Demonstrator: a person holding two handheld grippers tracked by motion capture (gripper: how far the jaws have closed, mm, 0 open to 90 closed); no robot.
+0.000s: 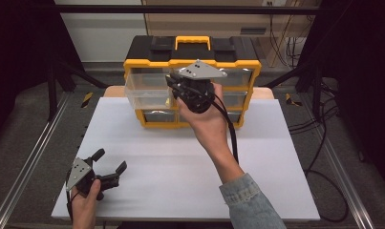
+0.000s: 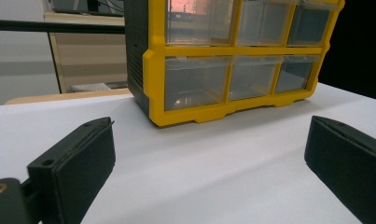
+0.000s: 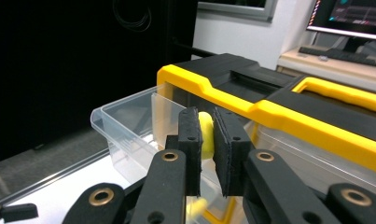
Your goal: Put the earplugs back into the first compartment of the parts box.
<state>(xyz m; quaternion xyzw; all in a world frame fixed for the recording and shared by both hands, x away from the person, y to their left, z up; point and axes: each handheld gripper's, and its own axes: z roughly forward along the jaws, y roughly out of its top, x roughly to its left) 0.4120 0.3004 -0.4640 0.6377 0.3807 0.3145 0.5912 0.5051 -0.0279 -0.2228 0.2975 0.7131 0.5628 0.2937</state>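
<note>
A yellow and black drawer cabinet stands at the far middle of the white tabletop. Its top left clear drawer is pulled out toward me. My right gripper hovers over that drawer's right end. In the right gripper view the gripper is shut on a small yellow piece, pinched between the pads just above the open drawer. My left gripper rests near the table's front left corner, open, nothing between its jaws. In the left gripper view it faces the cabinet.
Metal rails run along both sides of the table. Black cables lie on the floor at the right. A dark frame bar crosses above the cabinet. A monitor and a keyboard stand on a desk behind.
</note>
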